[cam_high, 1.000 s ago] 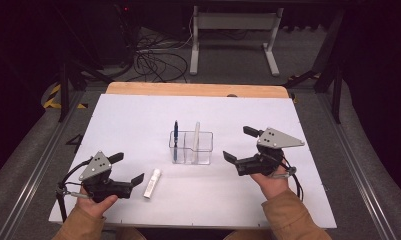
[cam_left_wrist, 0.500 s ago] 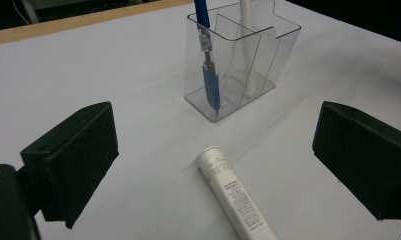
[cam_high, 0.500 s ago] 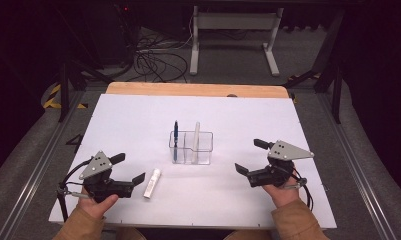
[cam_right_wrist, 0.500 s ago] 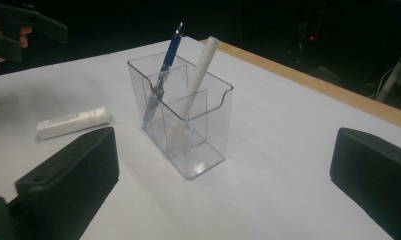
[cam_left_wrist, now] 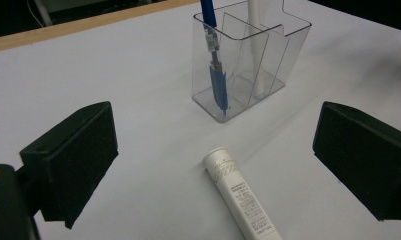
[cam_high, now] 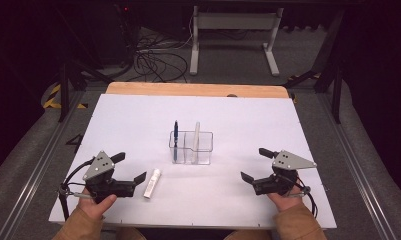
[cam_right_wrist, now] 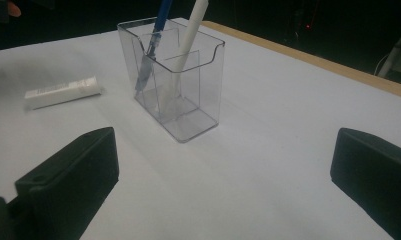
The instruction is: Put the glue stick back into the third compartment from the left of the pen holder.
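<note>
A clear plastic holder (cam_high: 191, 147) with compartments stands mid-table. A blue pen (cam_high: 176, 140) and a white pen (cam_high: 196, 141) stand upright in it. A white tube (cam_high: 152, 183) lies flat on the white tabletop, left of and nearer than the holder. My left gripper (cam_high: 129, 168) is open at the front left, the tube just to the right of its tips and nothing between its jaws. My right gripper (cam_high: 256, 164) is open at the front right, well clear of the holder (cam_right_wrist: 175, 75). In the left gripper view the tube (cam_left_wrist: 240, 198) lies ahead between the open jaws, the holder (cam_left_wrist: 248, 55) beyond.
The white table sheet (cam_high: 248, 115) ends at a wooden strip (cam_high: 198, 89) along the far edge. Beyond it are cables (cam_high: 153, 55) and a metal stand (cam_high: 233, 35) on the dark floor.
My right gripper has drawn back from beside the holder toward the front right of the table, staying open. The left gripper has not moved.
</note>
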Available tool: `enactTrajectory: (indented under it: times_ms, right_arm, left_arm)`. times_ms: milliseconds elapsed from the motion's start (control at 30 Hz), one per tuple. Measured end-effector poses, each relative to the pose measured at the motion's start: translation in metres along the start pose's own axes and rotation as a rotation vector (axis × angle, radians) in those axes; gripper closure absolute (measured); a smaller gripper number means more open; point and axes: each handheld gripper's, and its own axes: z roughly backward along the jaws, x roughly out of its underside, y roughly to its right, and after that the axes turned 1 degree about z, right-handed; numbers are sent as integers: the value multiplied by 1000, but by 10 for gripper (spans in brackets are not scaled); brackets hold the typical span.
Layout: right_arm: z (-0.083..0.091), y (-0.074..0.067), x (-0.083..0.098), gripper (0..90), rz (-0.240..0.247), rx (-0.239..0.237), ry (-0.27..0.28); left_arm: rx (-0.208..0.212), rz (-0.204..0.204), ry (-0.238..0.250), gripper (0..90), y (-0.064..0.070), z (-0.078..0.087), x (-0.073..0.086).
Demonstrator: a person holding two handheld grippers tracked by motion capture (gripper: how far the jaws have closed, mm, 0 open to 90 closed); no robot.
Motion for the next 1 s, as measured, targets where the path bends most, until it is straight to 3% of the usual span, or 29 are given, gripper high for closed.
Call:
enactTrajectory:
  times_ms: [200,433,633,800,1000]
  right_arm:
    - [-3,-1,6,0,-12,-20,-9]
    - [-5,-3,7,0,1,-35,-13]
    - [-5,-5,6,1,20,-32,-11]
    - [-5,-4,8,1,10,-28,-18]
    - [-8,-5,8,0,9,-35,-31]
  left_arm:
    - [14,17,-7,48,-1,0,-1]
    - [35,59,-21,40,0,0,-4]
    - [41,64,-45,41,1,-1,-5]
    - [-42,74,-72,111,6,0,-7]
    - [-45,74,-120,145,7,-3,-11]
